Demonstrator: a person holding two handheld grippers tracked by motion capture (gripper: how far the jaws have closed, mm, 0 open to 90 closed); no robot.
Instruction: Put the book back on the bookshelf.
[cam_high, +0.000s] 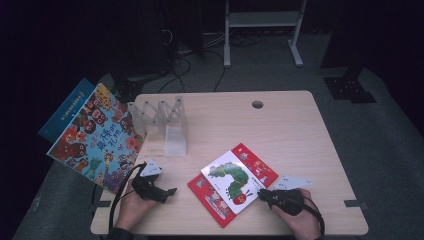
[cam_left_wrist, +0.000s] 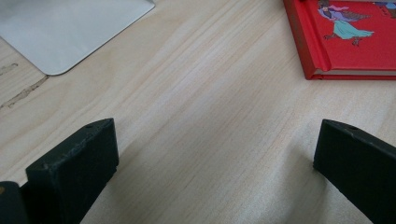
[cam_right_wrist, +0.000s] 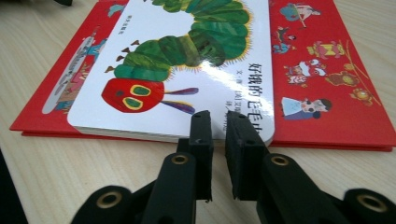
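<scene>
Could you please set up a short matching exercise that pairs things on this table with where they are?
1. caterpillar book
2. red book
3. clear file rack
4. colourful picture book

a. overhanging the table's left edge
b. at the right gripper's nearly shut jaws
c. upright, beyond the left gripper
d. flat beneath another book

Pairs: 1-b, 2-d, 3-c, 4-a

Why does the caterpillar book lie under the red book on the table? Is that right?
Not quite. The caterpillar book lies on top of the red book, not under it, and both are on the table. The right gripper view shows its white cover resting over the red one.
</scene>
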